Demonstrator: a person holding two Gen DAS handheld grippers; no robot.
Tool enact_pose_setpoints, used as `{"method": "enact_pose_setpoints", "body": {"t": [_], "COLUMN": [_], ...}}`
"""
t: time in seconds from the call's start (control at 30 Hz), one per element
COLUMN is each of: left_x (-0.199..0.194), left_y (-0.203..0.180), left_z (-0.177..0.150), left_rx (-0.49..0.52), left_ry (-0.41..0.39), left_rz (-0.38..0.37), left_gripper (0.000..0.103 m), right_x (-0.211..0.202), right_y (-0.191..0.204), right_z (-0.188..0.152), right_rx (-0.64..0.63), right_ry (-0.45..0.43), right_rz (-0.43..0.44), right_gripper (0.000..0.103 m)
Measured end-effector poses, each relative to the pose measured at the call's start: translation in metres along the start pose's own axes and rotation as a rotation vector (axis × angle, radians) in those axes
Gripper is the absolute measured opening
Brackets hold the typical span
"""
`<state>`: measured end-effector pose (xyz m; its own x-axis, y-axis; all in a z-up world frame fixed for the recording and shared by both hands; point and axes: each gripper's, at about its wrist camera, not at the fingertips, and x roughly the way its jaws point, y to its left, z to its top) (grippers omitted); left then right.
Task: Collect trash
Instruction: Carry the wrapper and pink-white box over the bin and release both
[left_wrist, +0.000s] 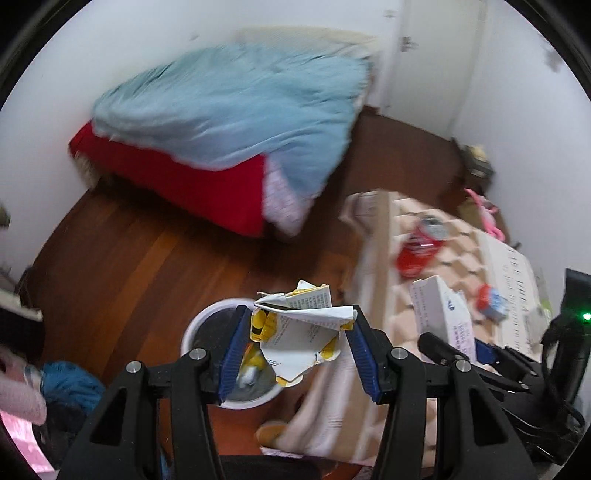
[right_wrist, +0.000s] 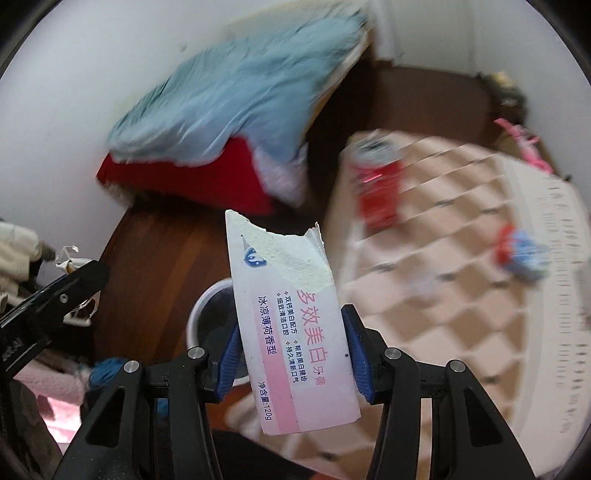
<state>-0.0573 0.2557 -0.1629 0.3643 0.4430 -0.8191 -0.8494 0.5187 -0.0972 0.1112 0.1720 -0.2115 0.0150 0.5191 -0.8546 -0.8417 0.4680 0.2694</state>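
Blue ribbed pads line both claws, and each one is pinching a piece of trash. The left claw (left_wrist: 295, 347) is pressed onto a crumpled yellow-and-white carton (left_wrist: 299, 332), which hangs over the white bin (left_wrist: 199, 325) on the wooden floor (left_wrist: 122, 258); more yellow scrap already lies inside the bin. The right claw (right_wrist: 291, 354) squeezes a torn white-and-pink toothpaste box (right_wrist: 291, 332) by its long sides, the ripped end pointing away from the camera. In the right wrist view the same bin (right_wrist: 207, 306) shows just behind and left of the box, and the left claw's black arm crosses the left edge with a bit of the carton beside it.

Just right of the bin stands the low surface (left_wrist: 461, 258), covered with a pink-and-cream checked cloth that drapes over its near edge. On it lie a red can (left_wrist: 417, 247) tipped on its side and, nearer the right edge, a small red-and-blue wrapper (left_wrist: 491, 299); both are blurred. Something pink (left_wrist: 484, 214) sits past the far end of the surface.

Farther back, a bed with a red sheet (left_wrist: 195, 184) and a rumpled light-blue blanket (left_wrist: 236, 107) stands against the white wall (left_wrist: 74, 55).
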Motion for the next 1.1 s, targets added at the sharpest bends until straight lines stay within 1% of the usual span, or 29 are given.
{"method": "enact_pose_setpoints", "body": {"t": [0.07,0.17,0.3,0.33,0.47,0.53,0.6,0.63,0.67,0.7,0.73,0.77,0.8,0.87,0.93,0.97,1.1], "left_x": [0.018,0.051,0.104,0.113,0.162,0.183,0.198,0.200,0.203,0.203,0.202,0.200,0.197,0.195,0.193,0.190,0.176], "left_y": [0.031,0.071,0.117,0.124,0.151,0.160,0.167,0.170,0.174,0.178,0.182,0.187,0.190,0.192,0.192,0.190,0.182], "left_z": [-0.002,-0.006,-0.013,-0.014,-0.022,-0.023,-0.025,-0.025,-0.025,-0.025,-0.026,-0.028,-0.030,-0.036,-0.041,-0.044,-0.054], "left_rx": [-0.031,-0.081,-0.174,-0.190,-0.259,-0.297,-0.326,-0.329,-0.332,-0.340,-0.353,-0.364,-0.368,-0.363,-0.343,-0.333,-0.297], "left_ry": [0.034,0.100,0.211,0.229,0.337,0.388,0.423,0.428,0.431,0.428,0.419,0.408,0.402,0.411,0.416,0.414,0.392], "left_rz": [0.026,0.048,0.006,0.003,-0.058,-0.093,-0.100,-0.094,-0.088,-0.088,-0.089,-0.088,-0.081,-0.062,-0.019,0.002,0.069], "left_gripper": [0.049,0.049,0.049,0.049,0.050,0.053,0.053,0.054,0.059,0.064,0.080,0.094,0.095,0.095,0.095,0.095,0.095], "right_x": [0.032,0.079,0.138,0.149,0.195,0.211,0.229,0.236,0.242,0.249,0.255,0.258,0.260,0.260,0.262,0.265,0.253], "right_y": [0.023,0.055,0.078,0.082,0.088,0.088,0.089,0.089,0.088,0.087,0.086,0.085,0.085,0.084,0.083,0.082,0.082], "right_z": [0.001,0.006,0.009,0.009,0.003,0.001,-0.003,-0.003,-0.005,-0.006,-0.007,-0.008,-0.010,-0.014,-0.017,-0.015,-0.020], "right_rx": [-0.017,-0.051,-0.083,-0.091,-0.106,-0.111,-0.107,-0.100,-0.090,-0.082,-0.080,-0.082,-0.082,-0.088,-0.092,-0.097,-0.131], "right_ry": [0.052,0.116,0.203,0.221,0.290,0.314,0.348,0.364,0.381,0.399,0.405,0.409,0.408,0.409,0.420,0.421,0.411], "right_rz": [0.018,0.013,-0.012,-0.021,-0.055,-0.063,-0.061,-0.055,-0.043,-0.012,-0.002,-0.001,0.003,0.011,0.005,0.000,-0.032], "right_gripper": [0.053,0.053,0.053,0.053,0.053,0.053,0.053,0.054,0.054,0.059,0.077,0.086,0.092,0.093,0.100,0.101,0.101]}}
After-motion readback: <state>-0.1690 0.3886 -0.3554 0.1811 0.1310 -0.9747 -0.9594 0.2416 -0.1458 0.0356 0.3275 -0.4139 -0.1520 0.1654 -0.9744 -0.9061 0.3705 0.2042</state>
